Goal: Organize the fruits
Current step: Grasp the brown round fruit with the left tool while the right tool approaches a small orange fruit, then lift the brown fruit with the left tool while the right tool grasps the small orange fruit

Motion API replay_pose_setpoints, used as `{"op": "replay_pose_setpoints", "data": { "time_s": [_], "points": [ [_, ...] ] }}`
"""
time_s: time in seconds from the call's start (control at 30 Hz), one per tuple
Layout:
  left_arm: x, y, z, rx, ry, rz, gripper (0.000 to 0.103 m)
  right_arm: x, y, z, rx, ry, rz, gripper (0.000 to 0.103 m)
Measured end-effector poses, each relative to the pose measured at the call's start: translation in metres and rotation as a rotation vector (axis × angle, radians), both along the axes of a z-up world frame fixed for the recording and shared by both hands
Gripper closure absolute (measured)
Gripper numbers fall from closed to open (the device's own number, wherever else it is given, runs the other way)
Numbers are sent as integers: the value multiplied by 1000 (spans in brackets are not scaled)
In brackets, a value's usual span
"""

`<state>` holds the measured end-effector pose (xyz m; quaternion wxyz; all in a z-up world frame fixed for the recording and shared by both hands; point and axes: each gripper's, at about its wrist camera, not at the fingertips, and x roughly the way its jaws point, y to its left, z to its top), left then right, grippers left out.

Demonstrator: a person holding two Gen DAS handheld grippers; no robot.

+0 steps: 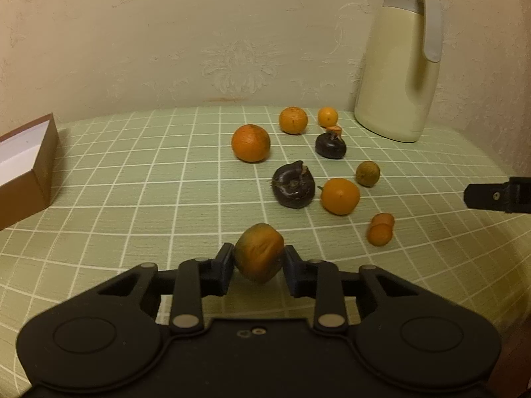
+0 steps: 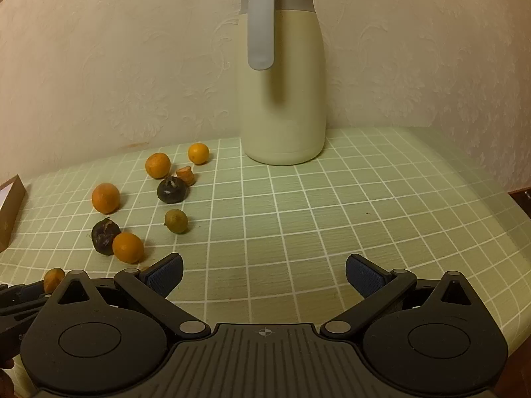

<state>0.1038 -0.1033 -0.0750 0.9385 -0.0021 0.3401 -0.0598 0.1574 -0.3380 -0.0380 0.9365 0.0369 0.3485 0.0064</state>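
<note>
**Fruit clamped in left tongs, box off to the left**

Fruit (image 1: 259,252), orange shading to green, wrinkled and slightly flattened, gripped between both pads of the left tongs (image 1: 257,260) near the desk's front edge. Pinched across its narrower width, broad faces turned toward the camera and away. Appears to sit at or just above the checked cloth; contact with the desk (image 1: 132,199) cannot be told for sure.

Off to the left, by the desk's left edge: open brown box (image 1: 30,165) with a white inside, well apart from the held fruit. Likely the destination, so the coming move probably means a lift and a sideways carry leftward over bare cloth. Left hand plainly the nearer one to the box.

Further right, toward the desk's middle and back: scattered loose fruit, among it a large orange (image 1: 251,142), a dark wrinkled fruit (image 1: 293,184), and a small orange one (image 1: 340,196) just beside it. Cream jug (image 1: 395,66) upright at the back right corner, clear of the route.

Right tongs (image 2: 264,273) spread wide with nothing between the pads, hovering over empty cloth on the right half of the desk, pitched downward. One fingertip visible at the right border of the left wrist view.

Left tongs also angled down and forward.
</note>
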Motion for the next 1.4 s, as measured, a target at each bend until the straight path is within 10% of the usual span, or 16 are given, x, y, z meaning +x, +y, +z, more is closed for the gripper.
{"op": "replay_pose_setpoints", "data": {
  "time_s": [0.87,0.93,1.27,1.4],
  "points": [
    [-47,122,44,6,-37,176,81,12,78,-16,-52,29,203,1],
    [-49,128,44,3,-36,190,81,17,84,-20,-54,48,213,32],
    [-59,168,45,-16,-34,272,81,29,90,-31,-50,106,207,39],
    [-61,177,45,-21,-34,291,81,32,96,-36,-65,148,206,74]
  ]
}}
